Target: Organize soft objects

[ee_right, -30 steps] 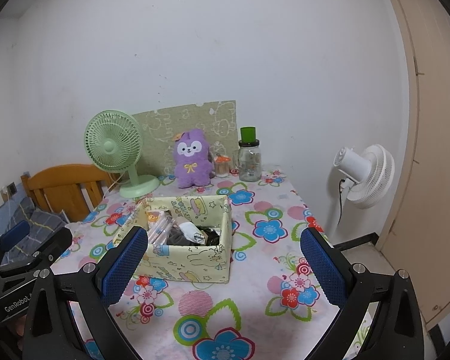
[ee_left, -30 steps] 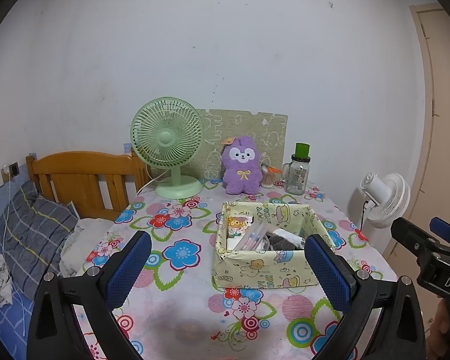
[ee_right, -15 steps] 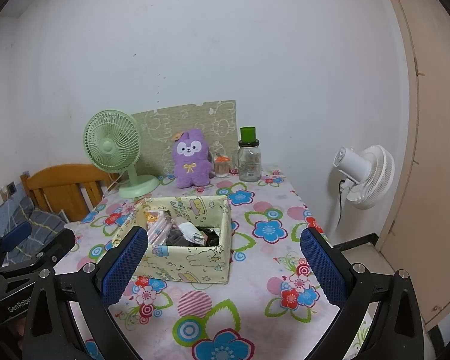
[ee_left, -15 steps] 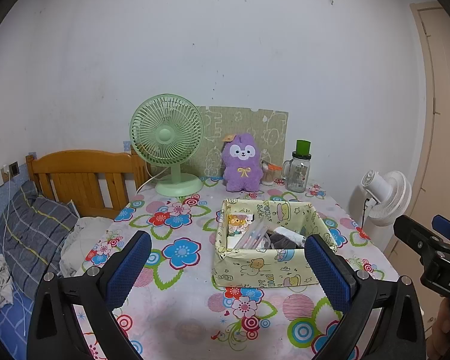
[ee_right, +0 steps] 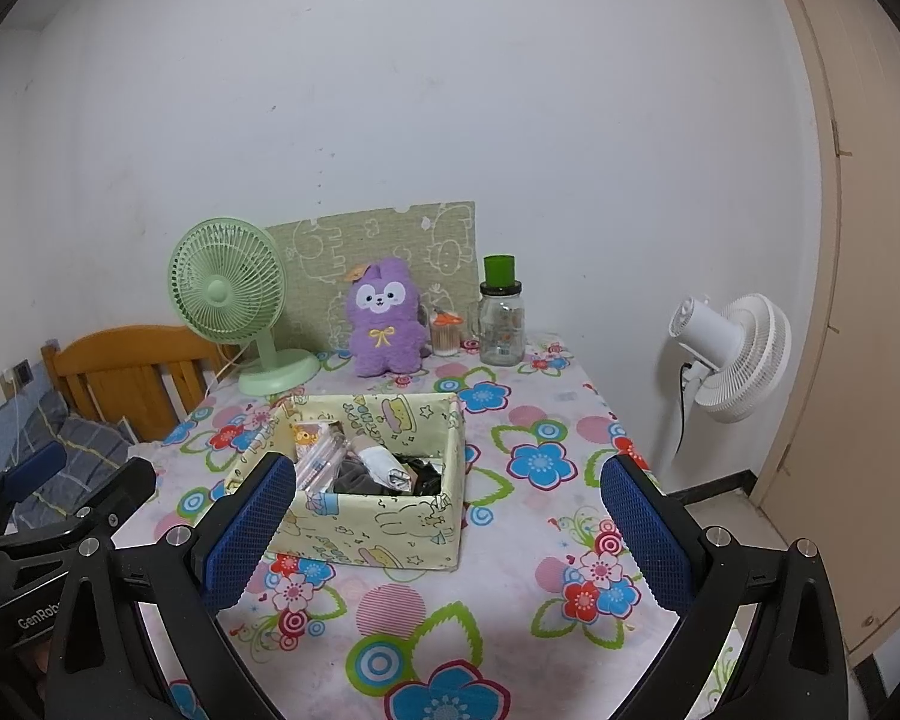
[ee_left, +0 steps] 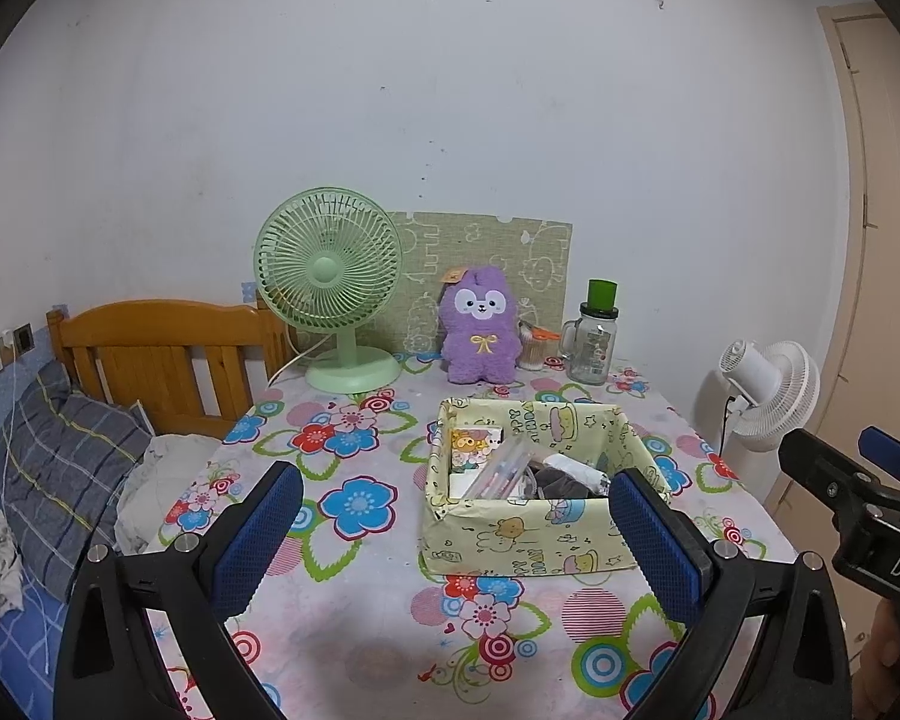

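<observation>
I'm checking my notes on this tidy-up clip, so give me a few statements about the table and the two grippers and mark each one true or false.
1. The fluffy purple plush toy lies inside the yellow cartoon-print fabric box. False: it stands upright at the table's far edge, behind the box.
2. The left gripper is open and empty. True.
3. The pale green desk fan stands left of the plush. True.
4. The right gripper is shut on the glass jar with the green lid. False: it is open, empty, short of the box.
</observation>
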{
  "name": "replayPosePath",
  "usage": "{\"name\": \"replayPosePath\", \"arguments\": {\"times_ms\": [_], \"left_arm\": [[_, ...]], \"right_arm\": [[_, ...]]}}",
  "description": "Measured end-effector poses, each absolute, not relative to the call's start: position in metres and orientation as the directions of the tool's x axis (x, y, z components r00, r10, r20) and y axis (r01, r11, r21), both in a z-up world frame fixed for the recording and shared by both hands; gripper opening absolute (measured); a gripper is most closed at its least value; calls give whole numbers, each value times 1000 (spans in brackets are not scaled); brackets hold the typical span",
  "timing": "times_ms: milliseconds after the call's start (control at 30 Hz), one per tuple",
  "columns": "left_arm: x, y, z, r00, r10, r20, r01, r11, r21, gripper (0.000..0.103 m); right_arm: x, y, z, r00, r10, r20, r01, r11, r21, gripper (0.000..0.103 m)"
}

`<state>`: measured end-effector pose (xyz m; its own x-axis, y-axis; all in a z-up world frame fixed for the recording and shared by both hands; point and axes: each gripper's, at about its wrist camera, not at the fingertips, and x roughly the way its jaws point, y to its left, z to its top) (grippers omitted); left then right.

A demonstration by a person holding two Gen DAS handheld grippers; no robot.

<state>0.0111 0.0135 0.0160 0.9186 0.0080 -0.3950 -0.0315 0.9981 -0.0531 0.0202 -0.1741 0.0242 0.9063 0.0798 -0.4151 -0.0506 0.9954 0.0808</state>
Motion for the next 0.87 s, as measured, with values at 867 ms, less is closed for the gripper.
{"name": "replayPosePath", "arguments": {"times_ms": [867], "left_arm": [[15, 13, 16, 917, 1, -400, -27, 998, -59, 103]], "right_arm": [[23, -172, 23, 904, 84, -419, -56, 995, 79, 103]]}}
